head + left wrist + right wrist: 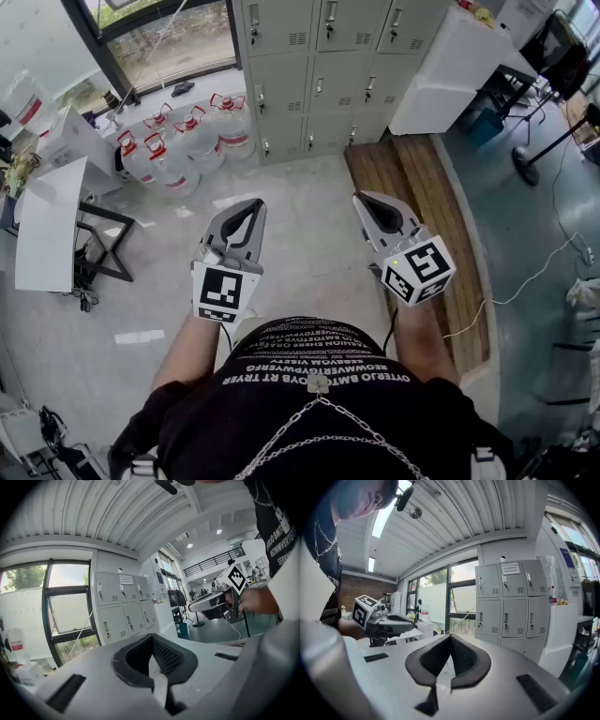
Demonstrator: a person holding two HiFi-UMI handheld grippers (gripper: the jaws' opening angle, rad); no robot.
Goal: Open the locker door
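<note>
The grey bank of lockers stands against the far wall, at the top of the head view, well apart from both grippers. It has three columns and three rows, and every door that shows is shut, each with a small handle and a vent slot. The top middle door carries a paper notice.

The left gripper and the right gripper are held side by side at waist height, close to level and aimed toward the lockers. In each gripper view the two jaws meet at the tip, with nothing between them. Each gripper has its marker cube at the rear.

Left of the lockers, under a window, a cluster of large water jugs with red caps sits on the floor. To the right stands a white cabinet, and a wooden platform runs along the floor below it.
</note>
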